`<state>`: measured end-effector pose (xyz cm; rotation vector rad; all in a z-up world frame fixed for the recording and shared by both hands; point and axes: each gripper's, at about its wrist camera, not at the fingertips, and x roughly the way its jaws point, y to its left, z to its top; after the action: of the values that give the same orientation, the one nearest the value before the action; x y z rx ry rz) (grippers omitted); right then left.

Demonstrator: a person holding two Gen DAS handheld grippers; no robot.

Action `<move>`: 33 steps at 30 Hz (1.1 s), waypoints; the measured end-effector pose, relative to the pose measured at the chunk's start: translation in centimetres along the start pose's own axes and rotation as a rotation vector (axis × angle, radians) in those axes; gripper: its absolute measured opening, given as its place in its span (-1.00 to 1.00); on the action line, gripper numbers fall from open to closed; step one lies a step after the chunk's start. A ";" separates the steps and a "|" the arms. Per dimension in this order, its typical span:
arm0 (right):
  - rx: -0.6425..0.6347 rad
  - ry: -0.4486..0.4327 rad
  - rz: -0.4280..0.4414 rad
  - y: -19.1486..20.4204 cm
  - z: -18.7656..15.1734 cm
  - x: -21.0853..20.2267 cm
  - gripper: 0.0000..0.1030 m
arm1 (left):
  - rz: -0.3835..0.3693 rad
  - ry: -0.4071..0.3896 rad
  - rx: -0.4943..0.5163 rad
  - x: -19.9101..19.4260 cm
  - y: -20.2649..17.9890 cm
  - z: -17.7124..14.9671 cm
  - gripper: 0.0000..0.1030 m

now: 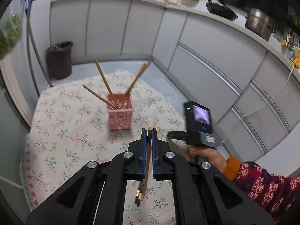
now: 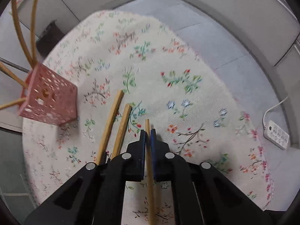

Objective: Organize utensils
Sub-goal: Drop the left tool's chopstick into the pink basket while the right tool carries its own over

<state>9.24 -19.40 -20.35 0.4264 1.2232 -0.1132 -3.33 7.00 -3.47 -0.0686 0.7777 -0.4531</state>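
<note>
A pink perforated holder [image 1: 120, 113] stands on the floral tablecloth with several wooden chopsticks [image 1: 104, 81] leaning out of it; it also shows at the left of the right wrist view [image 2: 50, 97]. My left gripper [image 1: 149, 131] is shut on a wooden chopstick [image 1: 148, 161], held above the table in front of the holder. My right gripper [image 2: 148, 132] is shut on another wooden chopstick [image 2: 150, 168]. Two more wooden chopsticks [image 2: 112, 120] lie on the cloth just left of the right gripper. The right gripper's body [image 1: 198, 123] shows at the right of the left wrist view.
The round table [image 2: 168, 60] has a floral cloth. Grey cabinets [image 1: 206, 56] curve around behind it. A dark bin [image 1: 59, 60] stands on the floor at the back left. A white power strip [image 2: 277, 133] lies on the floor at the right.
</note>
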 end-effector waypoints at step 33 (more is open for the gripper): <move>-0.144 -0.622 0.489 6.6 9.7 -27.8 -0.90 | 0.149 -0.351 -0.179 1.9 4.2 15.6 -0.91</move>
<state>10.28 -20.93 9.74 0.5041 0.4902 0.2470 10.20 8.40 5.53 -0.2486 0.4717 -0.2203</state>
